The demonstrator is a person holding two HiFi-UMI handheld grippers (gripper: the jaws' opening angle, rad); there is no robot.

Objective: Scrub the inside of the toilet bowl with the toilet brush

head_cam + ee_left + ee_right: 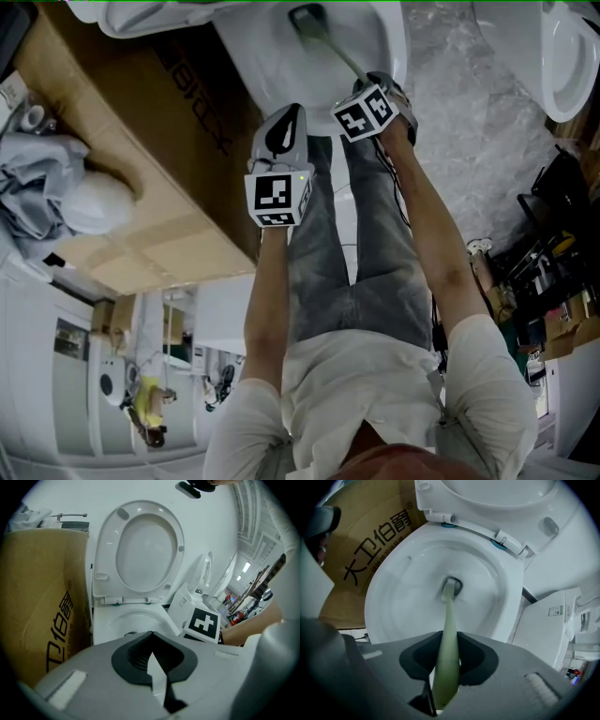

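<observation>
Right gripper view: brush (449,616) in tool (446,662)

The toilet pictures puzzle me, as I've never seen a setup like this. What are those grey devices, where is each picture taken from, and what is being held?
There is no robot here. A person holds a two-jaw gripper in each hand. The head view comes from a camera on the person's head, looking steeply down at their arms, legs and the toilet bowl. The other two views come from a camera riding on each gripper, looking along its jaws. The marker cube on each is part of the gripper.

The right gripper is shut on the pale green handle of the toilet brush, whose head sits at the bottom of the bowl. The left gripper has its jaws together on nothing and points at the toilet. The seat is raised, and a cardboard box stands beside the toilet.
</observation>
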